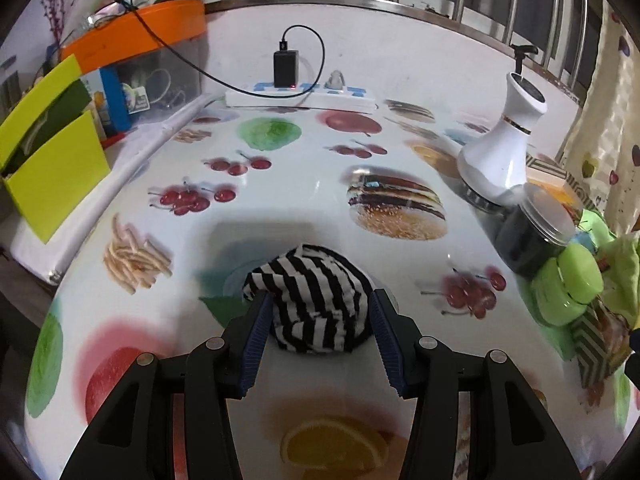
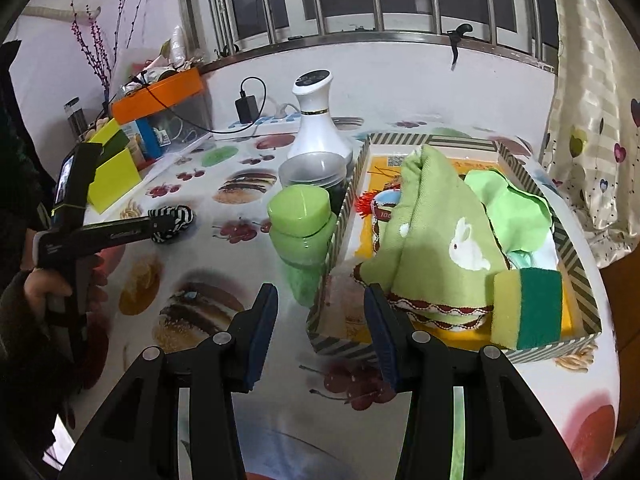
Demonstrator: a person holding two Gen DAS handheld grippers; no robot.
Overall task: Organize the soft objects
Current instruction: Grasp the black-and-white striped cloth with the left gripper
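A black-and-white striped cloth [image 1: 316,300] lies bunched on the fruit-print table. My left gripper [image 1: 320,304] is open with its fingers on either side of the cloth, close to it. In the right wrist view the left gripper [image 2: 164,226] reaches the striped cloth [image 2: 172,222] from the left. My right gripper [image 2: 320,300] is open and empty, hovering by the near left corner of a striped-rim tray [image 2: 576,256]. The tray holds a green rabbit towel [image 2: 444,240], a light green cloth [image 2: 516,208] and a yellow-green sponge [image 2: 528,308].
A green jar [image 2: 302,224], a dark lidded jar [image 2: 316,176] and a white vase-shaped device [image 2: 316,120] stand left of the tray. A power strip with charger [image 1: 300,92] lies at the back. An orange-lidded box [image 1: 136,36] and yellow-green card holders [image 1: 52,152] are at the left.
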